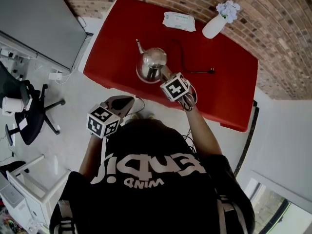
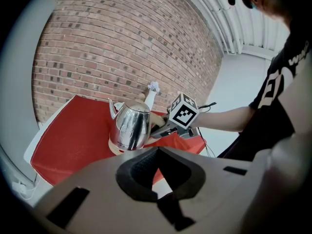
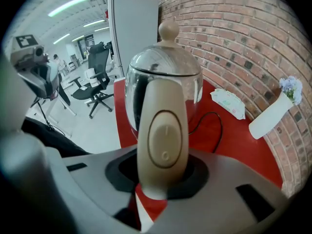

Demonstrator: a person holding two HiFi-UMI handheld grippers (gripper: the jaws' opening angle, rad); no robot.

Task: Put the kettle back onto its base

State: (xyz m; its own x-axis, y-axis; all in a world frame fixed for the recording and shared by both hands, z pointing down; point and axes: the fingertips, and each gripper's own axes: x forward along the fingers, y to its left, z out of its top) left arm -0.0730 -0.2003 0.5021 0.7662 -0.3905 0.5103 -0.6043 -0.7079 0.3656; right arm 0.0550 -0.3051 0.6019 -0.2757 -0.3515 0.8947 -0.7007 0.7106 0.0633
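The kettle is resting on, or just above, its cream base on the red bench, with the right tongs pinching its handle. The left tongs are hanging spread and empty. If the kettle is sitting crooked, letting go is risking a tip.

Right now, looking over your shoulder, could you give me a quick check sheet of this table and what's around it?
Surface: red table, beside a brick wall.
Job's things: steel kettle upright on the table, with a cream ring under it; I cannot tell whether that is the base or whether the kettle is fully seated.
Clutter: pack of wipes and white vase with flowers, at the back.
Tools: right tool shut on the kettle's cream handle; left tool held off the table, jaws slightly apart, nothing between them.
Cables: black cord runs to a plug lying on the table.
Surroundings: office chair on the floor.
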